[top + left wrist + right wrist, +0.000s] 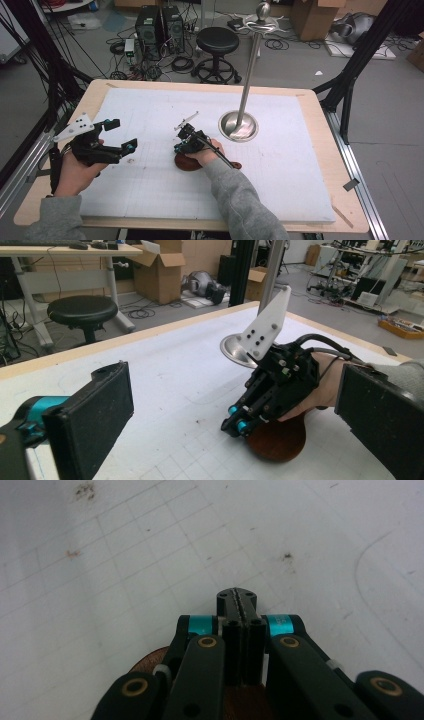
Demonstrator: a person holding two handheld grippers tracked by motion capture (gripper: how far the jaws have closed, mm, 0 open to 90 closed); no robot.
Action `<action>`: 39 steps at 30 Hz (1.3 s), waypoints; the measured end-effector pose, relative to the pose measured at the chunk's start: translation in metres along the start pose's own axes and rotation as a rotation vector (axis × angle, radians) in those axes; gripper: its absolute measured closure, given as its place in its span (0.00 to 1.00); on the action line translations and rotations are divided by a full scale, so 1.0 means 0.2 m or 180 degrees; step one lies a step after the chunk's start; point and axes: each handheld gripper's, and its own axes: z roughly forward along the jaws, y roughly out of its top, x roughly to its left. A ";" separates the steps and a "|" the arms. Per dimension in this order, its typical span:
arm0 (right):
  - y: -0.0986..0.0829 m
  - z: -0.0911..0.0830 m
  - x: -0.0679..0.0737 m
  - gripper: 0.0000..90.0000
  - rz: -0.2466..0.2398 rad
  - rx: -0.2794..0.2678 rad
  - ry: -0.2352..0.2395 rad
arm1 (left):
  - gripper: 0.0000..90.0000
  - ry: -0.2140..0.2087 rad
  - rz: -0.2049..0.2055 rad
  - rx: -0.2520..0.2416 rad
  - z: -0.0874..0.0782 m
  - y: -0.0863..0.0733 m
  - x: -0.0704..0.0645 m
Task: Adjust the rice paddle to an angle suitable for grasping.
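On the white gridded mat (pixel 280 170) lies a flat brown round disc (pixel 186 164), near the middle. My right gripper (pixel 178 148) rests low over the disc (pixel 280 442), its jaws shut with nothing seen between them. In the right gripper view the right gripper (pixel 237 597) pokes out past the disc's rim (pixel 147 664) over bare mat. My left gripper (pixel 121 135) hovers at the left of the mat, open and empty, facing the right gripper (pixel 235 426); its wide black pads (pixel 95 420) stand far apart.
A metal stand with a round dished base (pixel 239 127) and a tall pole topped by a ball (pixel 262 10) rises just right of the disc. The mat lies on a wooden table (pixel 315 100). A black stool (pixel 216 42), computer towers and boxes sit on the floor beyond.
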 end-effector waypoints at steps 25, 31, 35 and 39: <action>-0.18 -0.13 0.09 1.00 -0.0028 -0.0005 0.0086 | 0.03 -0.0023 -0.0006 -0.0011 0.01 0.01 0.00; -0.24 -0.17 0.12 1.00 -0.0048 -0.0016 0.0121 | 0.03 -0.0010 -0.0028 -0.0027 0.00 0.01 0.01; -0.26 -0.19 0.16 1.00 -0.0190 0.0037 0.0052 | 0.03 -0.0026 -0.0020 -0.0016 0.01 0.01 0.00; -0.28 -0.20 0.16 1.00 -0.0206 0.0000 0.0069 | 0.03 -0.0032 -0.0018 -0.0015 0.02 0.01 0.00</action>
